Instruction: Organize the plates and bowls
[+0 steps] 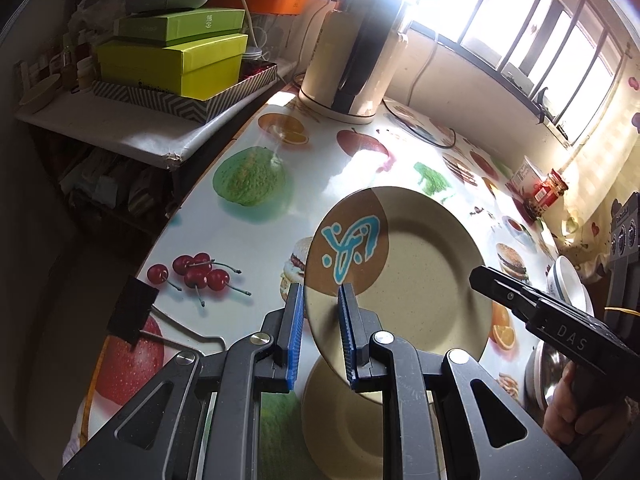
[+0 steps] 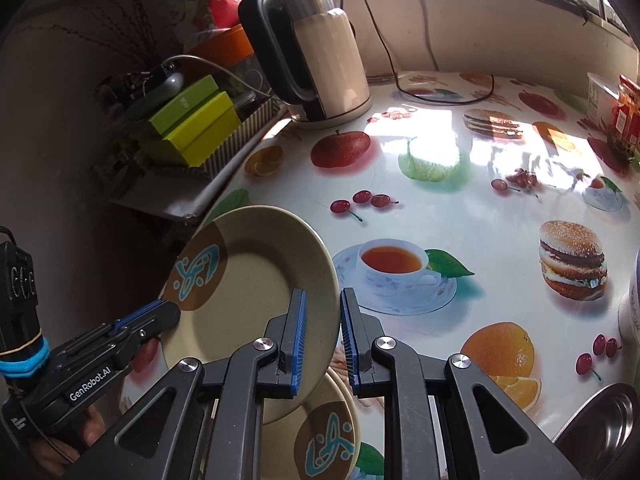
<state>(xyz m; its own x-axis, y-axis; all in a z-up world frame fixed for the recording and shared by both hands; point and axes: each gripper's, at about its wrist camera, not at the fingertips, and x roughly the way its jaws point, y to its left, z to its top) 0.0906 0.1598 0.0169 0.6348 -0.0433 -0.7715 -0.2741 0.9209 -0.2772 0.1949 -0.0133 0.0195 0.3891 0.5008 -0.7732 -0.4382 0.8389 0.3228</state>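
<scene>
Beige plate (image 1: pixel 420 264), lifted over the table (image 1: pixel 240 240): both my grippers (image 1: pixel 320 332) (image 2: pixel 322 336) clamped on its rim. Matching plate (image 2: pixel 332 436) lies beneath; stacking pending, bowls (image 1: pixel 568 284) untouched.

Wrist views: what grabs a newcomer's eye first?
A beige plate with a brown patch and blue emblem, held tilted above the table, left gripper and right gripper each clamped on its rim. A matching plate lies beneath it, on a glossy fruit-print tablecloth.
</scene>
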